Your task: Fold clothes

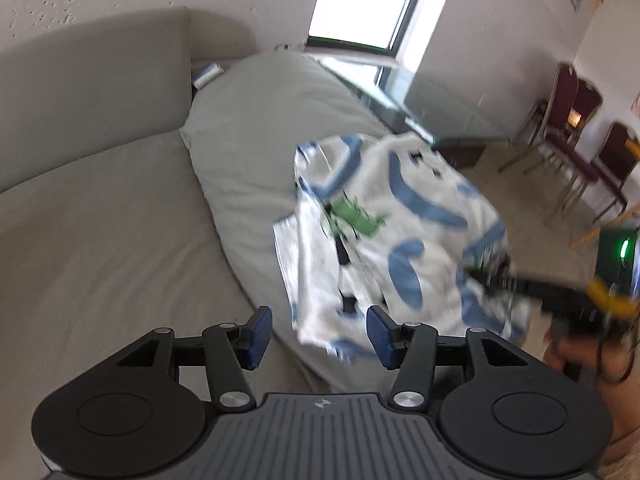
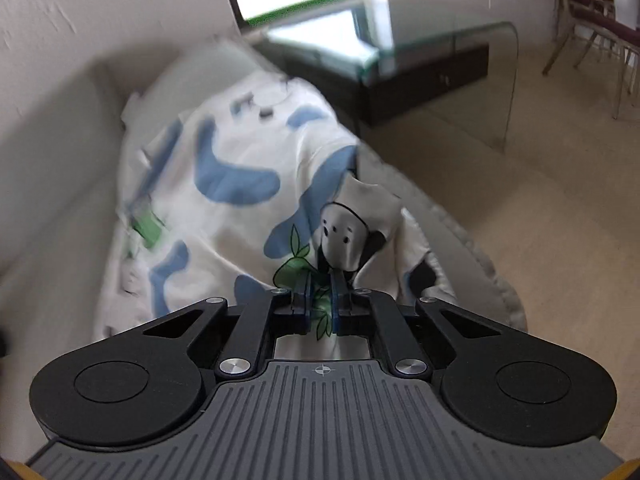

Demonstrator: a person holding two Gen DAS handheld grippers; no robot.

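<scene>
A white garment [image 1: 400,236] with blue blotches and green leaf prints hangs in the air over the grey sofa, blurred by motion. My left gripper [image 1: 320,336] stands open just below and in front of it, nothing between its blue pads. The right gripper [image 1: 492,274] reaches in from the right and pinches the cloth's right edge. In the right wrist view that right gripper [image 2: 321,300] is shut on a bunched fold of the garment [image 2: 224,184], which drapes away toward the sofa back.
The grey sofa seat [image 1: 100,248] and a large grey cushion [image 1: 248,120] lie under the garment. A glass side table [image 2: 440,40] with a dark box beneath stands beyond the sofa end. Maroon chairs [image 1: 580,128] stand on beige carpet [image 2: 540,184] at right.
</scene>
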